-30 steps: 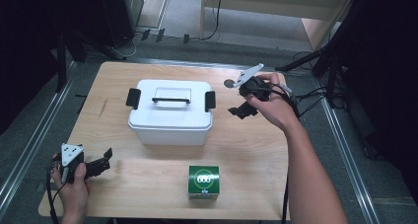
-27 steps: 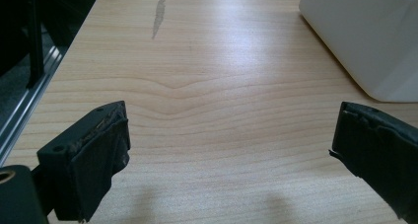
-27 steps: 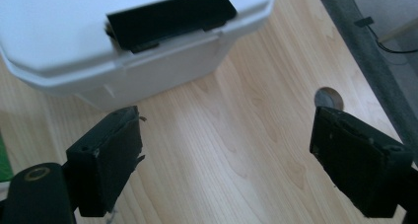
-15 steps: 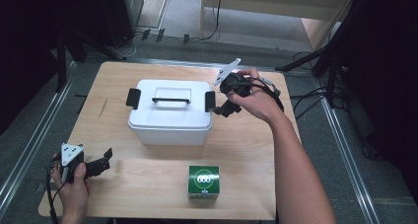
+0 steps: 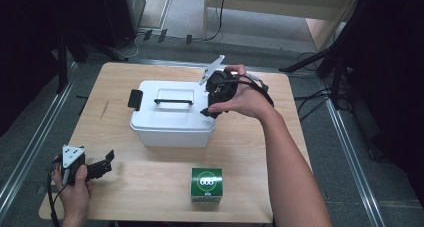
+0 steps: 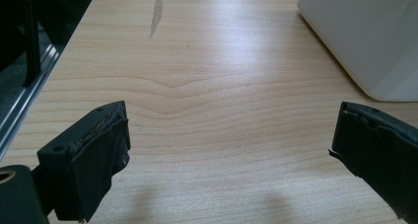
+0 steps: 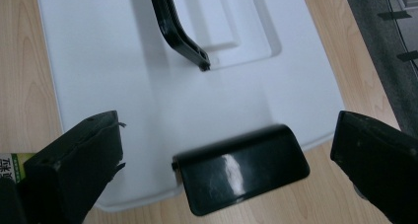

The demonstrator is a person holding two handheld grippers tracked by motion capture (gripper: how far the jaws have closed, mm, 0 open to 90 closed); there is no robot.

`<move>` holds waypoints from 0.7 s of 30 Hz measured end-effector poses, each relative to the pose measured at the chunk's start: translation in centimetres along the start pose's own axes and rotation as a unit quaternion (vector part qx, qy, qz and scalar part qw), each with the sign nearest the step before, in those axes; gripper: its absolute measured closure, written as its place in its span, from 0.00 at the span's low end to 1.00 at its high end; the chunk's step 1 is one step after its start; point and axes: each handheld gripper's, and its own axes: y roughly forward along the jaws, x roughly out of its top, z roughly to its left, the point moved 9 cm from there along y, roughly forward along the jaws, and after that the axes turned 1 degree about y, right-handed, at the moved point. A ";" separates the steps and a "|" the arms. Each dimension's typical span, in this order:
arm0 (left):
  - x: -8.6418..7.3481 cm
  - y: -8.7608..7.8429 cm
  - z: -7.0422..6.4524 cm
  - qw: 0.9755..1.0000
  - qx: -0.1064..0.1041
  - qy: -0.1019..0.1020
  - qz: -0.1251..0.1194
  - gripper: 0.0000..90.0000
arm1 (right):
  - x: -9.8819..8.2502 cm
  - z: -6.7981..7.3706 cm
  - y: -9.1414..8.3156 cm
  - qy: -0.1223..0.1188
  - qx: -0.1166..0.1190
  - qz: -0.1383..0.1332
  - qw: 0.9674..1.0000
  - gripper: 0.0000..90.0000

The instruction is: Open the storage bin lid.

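White storage box (image 5: 172,118): mid-table. Right gripper (image 5: 212,98): has travelled from beyond the box's right end to its right clasp (image 7: 241,167), jaws just opened wide, straddling it untouched; unlatching likely next. Left gripper (image 5: 102,163): near-left of the box, jaws apart, empty.

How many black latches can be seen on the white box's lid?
2. One latch is on the box's left end; the other is on its right end, below the right gripper. Others may be hidden on the far side.

White box's (image 5: 172,122) right latch hidden
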 end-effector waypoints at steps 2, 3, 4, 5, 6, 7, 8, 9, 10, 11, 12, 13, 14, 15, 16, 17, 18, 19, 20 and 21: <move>0.0 0.0 0.1 1.000 -0.001 0.000 0.002 0.02 | 0.5 0.2 0.2 -0.005 0.004 -0.004 1.000 0.00; 0.0 0.0 0.1 1.000 -0.002 0.000 0.002 0.02 | 0.8 0.3 0.3 -0.008 0.007 -0.005 1.000 0.00; 0.0 0.0 0.1 1.000 -0.002 -0.002 0.002 0.02 | 1.1 0.4 0.5 -0.011 0.008 -0.001 1.000 0.00; 0.0 0.0 0.1 1.000 -0.002 -0.002 0.002 0.02 | 1.1 0.4 0.5 -0.011 0.008 -0.001 1.000 0.00; 0.0 0.0 0.1 1.000 -0.001 -0.002 0.003 0.02 | 1.2 0.4 0.6 -0.013 0.005 0.003 1.000 0.01; 0.0 0.0 0.1 1.000 -0.002 -0.002 0.003 0.02 | 1.4 0.5 0.8 -0.017 0.004 0.004 1.000 0.02; 0.0 0.0 0.1 1.000 -0.002 -0.002 0.004 0.02 | 1.8 0.5 1.0 -0.018 0.001 0.001 1.000 0.05; 0.0 0.0 0.1 1.000 -0.003 -0.003 0.004 0.02 | 2.1 0.6 1.0 -0.020 -0.001 -0.001 1.000 0.08; 0.0 0.0 0.1 1.000 -0.003 -0.003 0.004 0.02 | 2.3 0.6 1.1 -0.018 -0.003 -0.002 1.000 0.11; 0.0 0.0 0.1 1.000 -0.003 -0.003 0.004 0.02 | 2.3 0.6 1.1 -0.018 -0.003 -0.002 1.000 0.11; 0.0 0.0 0.1 1.000 -0.003 -0.004 0.004 0.02 | 2.5 0.7 1.2 -0.015 -0.005 -0.003 1.000 0.15; 0.0 0.0 0.1 1.000 -0.002 -0.004 0.004 0.02 | 2.6 0.7 1.3 -0.019 -0.006 -0.004 1.000 0.17; 0.0 0.0 0.1 1.000 -0.002 -0.003 0.004 0.02 | 2.7 0.8 1.4 -0.022 -0.003 0.001 1.000 0.20; 0.0 0.0 0.1 1.000 0.000 -0.002 0.003 0.02 | 3.0 1.0 1.6 -0.031 -0.004 0.006 1.000 0.25; 0.0 0.0 0.1 1.000 0.000 -0.002 0.003 0.02 | 3.0 1.0 1.6 -0.031 -0.004 0.006 1.000 0.25; 0.0 0.0 0.1 1.000 0.000 -0.002 0.003 0.02 | 3.2 1.1 1.8 -0.035 -0.006 0.005 0.999 0.27; 0.0 0.0 0.1 1.000 0.001 -0.002 0.002 0.02 | 3.5 1.3 2.0 -0.039 -0.001 0.003 0.999 0.35; 0.0 0.0 0.1 1.000 0.001 -0.002 0.002 0.02 | 3.5 1.3 2.0 -0.039 -0.001 0.003 0.999 0.35; 0.0 0.0 0.1 1.000 0.001 -0.002 0.002 0.02 | 3.6 1.5 2.1 -0.040 0.003 0.006 0.999 0.39; 0.0 0.0 0.1 1.000 0.000 -0.002 0.002 0.02 | 3.9 1.8 2.3 -0.048 0.008 0.009 0.999 0.46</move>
